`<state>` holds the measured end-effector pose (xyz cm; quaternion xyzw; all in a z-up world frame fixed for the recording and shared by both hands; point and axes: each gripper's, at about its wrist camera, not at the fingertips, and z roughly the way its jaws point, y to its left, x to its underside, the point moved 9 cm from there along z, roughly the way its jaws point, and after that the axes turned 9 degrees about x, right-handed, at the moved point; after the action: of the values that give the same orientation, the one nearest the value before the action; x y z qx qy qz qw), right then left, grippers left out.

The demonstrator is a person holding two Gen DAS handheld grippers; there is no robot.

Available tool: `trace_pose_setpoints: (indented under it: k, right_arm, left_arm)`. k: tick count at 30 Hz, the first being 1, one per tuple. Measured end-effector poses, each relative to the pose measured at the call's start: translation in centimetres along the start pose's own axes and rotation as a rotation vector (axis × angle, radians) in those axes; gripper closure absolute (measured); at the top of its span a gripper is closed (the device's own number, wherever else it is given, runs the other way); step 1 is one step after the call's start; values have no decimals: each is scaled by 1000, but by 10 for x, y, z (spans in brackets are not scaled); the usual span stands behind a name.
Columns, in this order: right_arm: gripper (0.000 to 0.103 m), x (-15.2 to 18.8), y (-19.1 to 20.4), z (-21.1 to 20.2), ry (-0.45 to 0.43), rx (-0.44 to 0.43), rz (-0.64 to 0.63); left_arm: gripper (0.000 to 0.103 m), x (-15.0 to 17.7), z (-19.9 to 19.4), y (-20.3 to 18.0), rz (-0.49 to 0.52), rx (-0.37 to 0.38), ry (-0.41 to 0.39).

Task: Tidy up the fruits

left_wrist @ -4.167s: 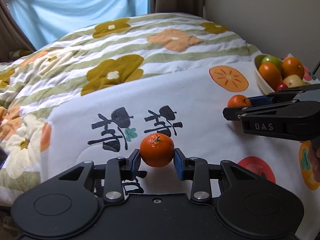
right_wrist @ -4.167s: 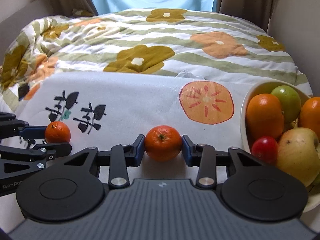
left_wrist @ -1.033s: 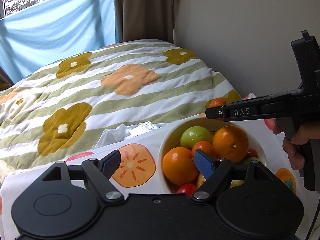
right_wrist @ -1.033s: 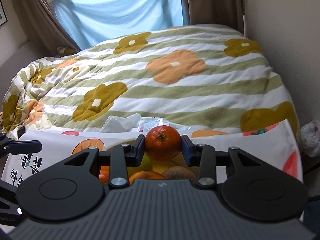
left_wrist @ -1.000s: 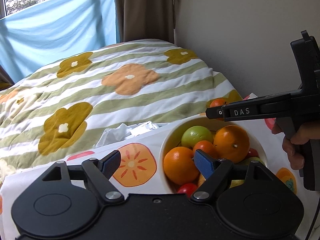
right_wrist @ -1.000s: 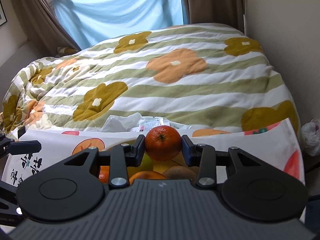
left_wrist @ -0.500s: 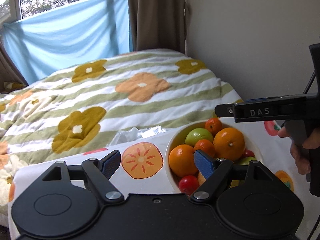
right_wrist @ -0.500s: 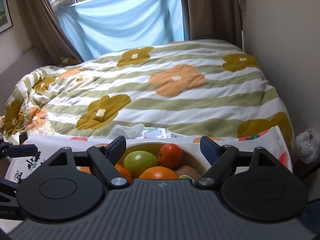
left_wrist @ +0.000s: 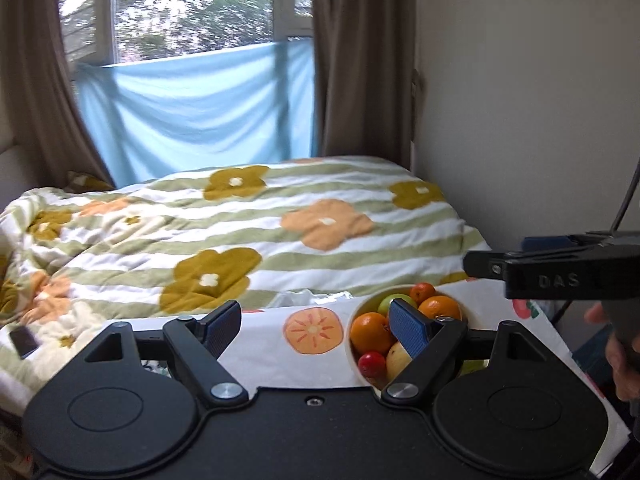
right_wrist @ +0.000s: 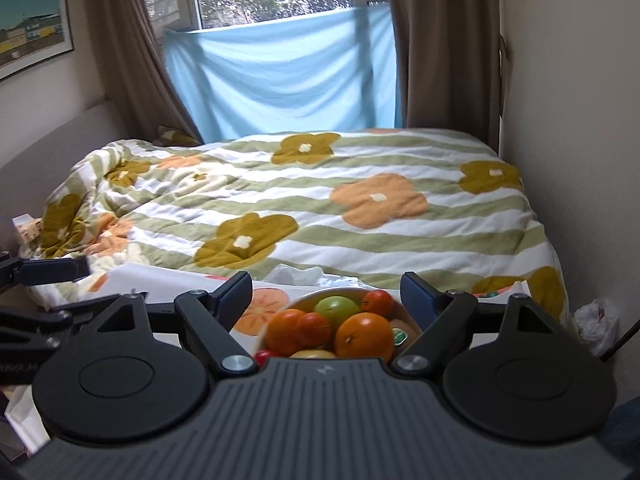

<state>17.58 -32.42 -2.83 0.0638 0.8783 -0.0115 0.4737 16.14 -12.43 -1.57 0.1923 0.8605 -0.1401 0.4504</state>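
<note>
i am holding my left gripper (left_wrist: 314,322) and right gripper (right_wrist: 326,292) spread wide and empty above the bowl (right_wrist: 356,293), where the fruits (right_wrist: 362,334) are sitting piled together, so organizing is looking finished.

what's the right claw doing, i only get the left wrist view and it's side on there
observer: the right claw is wide open with nothing between its fingers, and the bowl is just ahead of it.
operator: any fruit in there i can't see
observer: a brownish fruit bearing a label sits at the bowl's right edge, beside the big orange.
operator: anything further right
observer: a white plastic bag lies low down, right of the bed.
</note>
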Motion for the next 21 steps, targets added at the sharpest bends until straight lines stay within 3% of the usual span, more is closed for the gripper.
trace_pose_setpoints:
  k: [6, 13, 15, 17, 21]
  right_arm:
    - [7, 9, 13, -52, 10, 24, 5]
    - [3, 37, 30, -93, 32, 94, -10]
    - [0, 44, 31, -100, 33, 108, -9]
    - [0, 49, 33, -103, 38, 113, 4]
    - [0, 56, 35, -107, 38, 131, 9]
  left_arm:
    - [18, 2, -49, 17, -43, -51, -49]
    - [18, 23, -87, 36, -81, -93, -46]
    - [14, 29, -94, 38, -76, -102, -44]
    - [4, 34, -97, 40, -62, -121, -45]
    - [1, 45, -100, 43, -51, -134, -50]
